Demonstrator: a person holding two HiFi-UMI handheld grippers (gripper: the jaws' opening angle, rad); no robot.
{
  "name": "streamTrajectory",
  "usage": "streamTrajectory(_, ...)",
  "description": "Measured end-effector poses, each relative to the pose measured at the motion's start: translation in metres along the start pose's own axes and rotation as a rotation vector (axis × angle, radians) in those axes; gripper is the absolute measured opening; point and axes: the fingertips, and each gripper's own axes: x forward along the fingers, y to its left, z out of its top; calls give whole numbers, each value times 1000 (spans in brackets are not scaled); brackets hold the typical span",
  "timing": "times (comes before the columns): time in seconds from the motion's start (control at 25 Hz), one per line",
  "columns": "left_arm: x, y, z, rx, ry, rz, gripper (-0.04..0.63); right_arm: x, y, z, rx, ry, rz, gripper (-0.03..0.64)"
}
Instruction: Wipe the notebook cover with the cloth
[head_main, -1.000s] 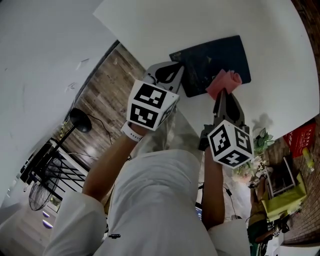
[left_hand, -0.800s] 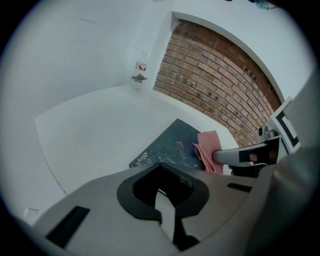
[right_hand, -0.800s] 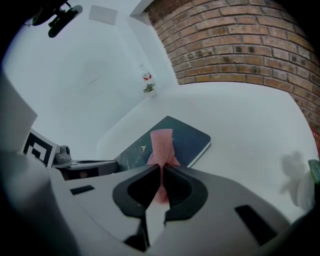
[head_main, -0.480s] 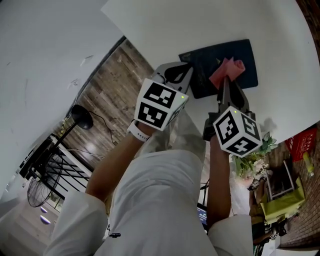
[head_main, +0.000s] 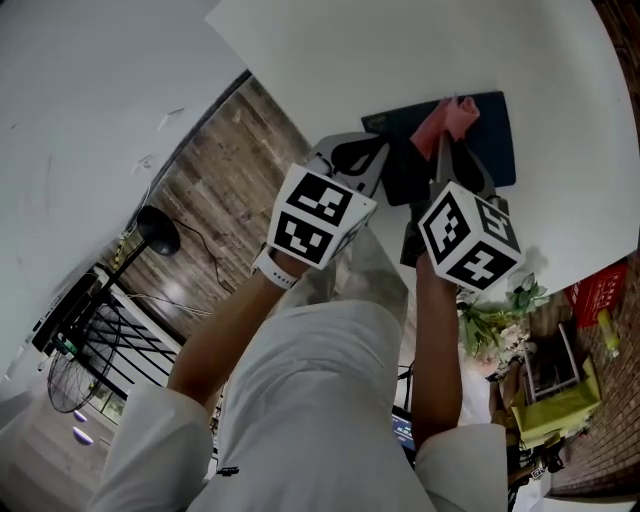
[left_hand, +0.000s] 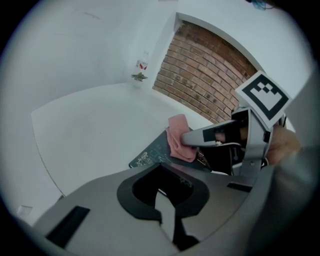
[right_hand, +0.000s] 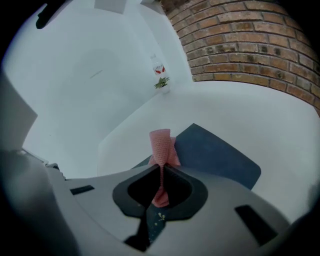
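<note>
Wiping looked under way, not finished: the right tongs (right_hand: 160, 175) pinched the pink cloth (right_hand: 161, 142) on the notebook (right_hand: 215, 155), while the left tongs (head_main: 365, 150) sat closed and empty beside it.

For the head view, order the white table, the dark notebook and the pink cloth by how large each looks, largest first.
1. white table, filling the top of the view
2. dark notebook, partly covered, yet clearly bigger than the cloth
3. pink cloth, bunched up on the notebook
</note>
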Motion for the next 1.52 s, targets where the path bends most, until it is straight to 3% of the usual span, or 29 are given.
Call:
streamTrajectory(0.4, 0, -4, 1, -31, 2, -18, 18, 13, 16, 17, 0, -7, 60, 29)
streamTrajectory(0.72, -6, -3, -1, -24, 0, -4, 18, -12, 26, 25, -19, -81, 115, 29)
streamTrajectory(1.04, -19, -4, -17, -16, 0, 5, 18, -41, 24, -2, -27, -85, 109, 29)
streamTrajectory(1.52, -39, -8, -38, -40, -14, 17, 18, -43, 9, -63, 0, 42, 36, 29)
